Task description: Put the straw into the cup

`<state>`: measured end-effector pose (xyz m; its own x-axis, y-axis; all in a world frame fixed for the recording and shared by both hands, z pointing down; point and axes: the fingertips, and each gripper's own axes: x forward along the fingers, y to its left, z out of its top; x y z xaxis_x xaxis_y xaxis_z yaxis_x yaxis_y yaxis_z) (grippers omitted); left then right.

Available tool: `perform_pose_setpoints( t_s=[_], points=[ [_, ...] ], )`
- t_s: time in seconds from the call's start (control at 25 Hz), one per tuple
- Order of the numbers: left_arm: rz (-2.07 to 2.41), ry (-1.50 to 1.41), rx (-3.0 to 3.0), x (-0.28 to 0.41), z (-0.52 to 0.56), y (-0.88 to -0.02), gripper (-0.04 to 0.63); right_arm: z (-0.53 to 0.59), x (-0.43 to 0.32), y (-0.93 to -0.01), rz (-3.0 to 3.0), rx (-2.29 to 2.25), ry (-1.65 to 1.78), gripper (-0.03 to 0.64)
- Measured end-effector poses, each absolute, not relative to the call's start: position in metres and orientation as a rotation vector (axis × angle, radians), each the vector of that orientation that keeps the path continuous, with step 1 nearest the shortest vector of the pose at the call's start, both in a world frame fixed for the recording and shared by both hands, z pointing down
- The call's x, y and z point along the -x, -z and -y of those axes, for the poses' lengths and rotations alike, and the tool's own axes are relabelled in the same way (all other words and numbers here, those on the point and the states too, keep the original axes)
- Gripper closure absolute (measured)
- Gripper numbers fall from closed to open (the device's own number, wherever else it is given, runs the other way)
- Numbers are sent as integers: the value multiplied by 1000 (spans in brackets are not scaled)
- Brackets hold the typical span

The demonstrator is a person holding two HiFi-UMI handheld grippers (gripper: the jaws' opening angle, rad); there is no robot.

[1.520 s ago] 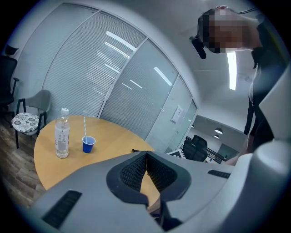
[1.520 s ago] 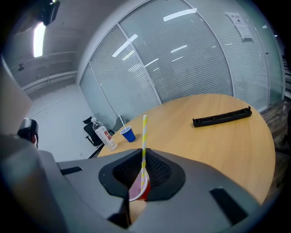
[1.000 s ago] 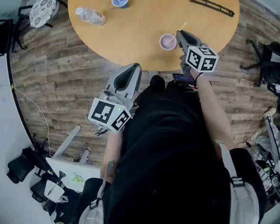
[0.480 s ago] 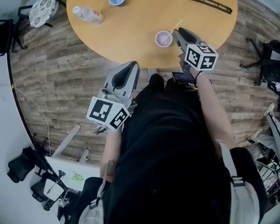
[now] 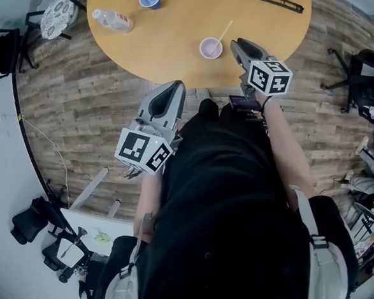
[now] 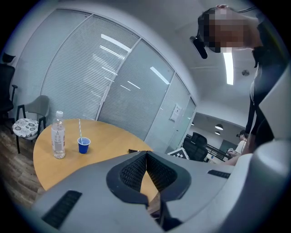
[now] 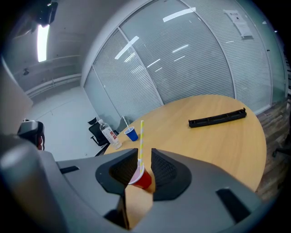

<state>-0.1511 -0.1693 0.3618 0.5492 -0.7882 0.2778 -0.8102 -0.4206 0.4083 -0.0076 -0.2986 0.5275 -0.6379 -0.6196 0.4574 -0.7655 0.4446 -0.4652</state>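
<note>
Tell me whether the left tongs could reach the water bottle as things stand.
Probably yes. The left tongs sit shut at the table edge, and only bare tabletop lies between them and the water bottle. They'd need opening first.

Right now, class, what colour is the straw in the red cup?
Yellow; the straw shows best in the right gripper view.

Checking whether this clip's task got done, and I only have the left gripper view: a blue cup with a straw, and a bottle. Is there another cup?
Observer: Yes. A red cup stands right in front of the right tool.
Operator: Any straw in it?
Observer: Yes, a yellow straw stands in it, leaning on the rim.
Operator: Is the tool gripping it?
Observer: No. Its jaws are apart with nothing between them; the head view shows the cup just past their tips.
</note>
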Motion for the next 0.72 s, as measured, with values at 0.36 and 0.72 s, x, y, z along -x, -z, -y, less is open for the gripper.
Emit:
perform_pose_setpoints(
  t_s=[0.36, 0.72],
  points=[
    [1315, -58, -2284, 111, 149, -356, 583, 269, -26, -526, 2490, -1165, -973, 525],
    [1293, -62, -2322, 45, 119, -349, 583, 233, -70, -498, 2557, -1139, -980, 543]
  ],
)
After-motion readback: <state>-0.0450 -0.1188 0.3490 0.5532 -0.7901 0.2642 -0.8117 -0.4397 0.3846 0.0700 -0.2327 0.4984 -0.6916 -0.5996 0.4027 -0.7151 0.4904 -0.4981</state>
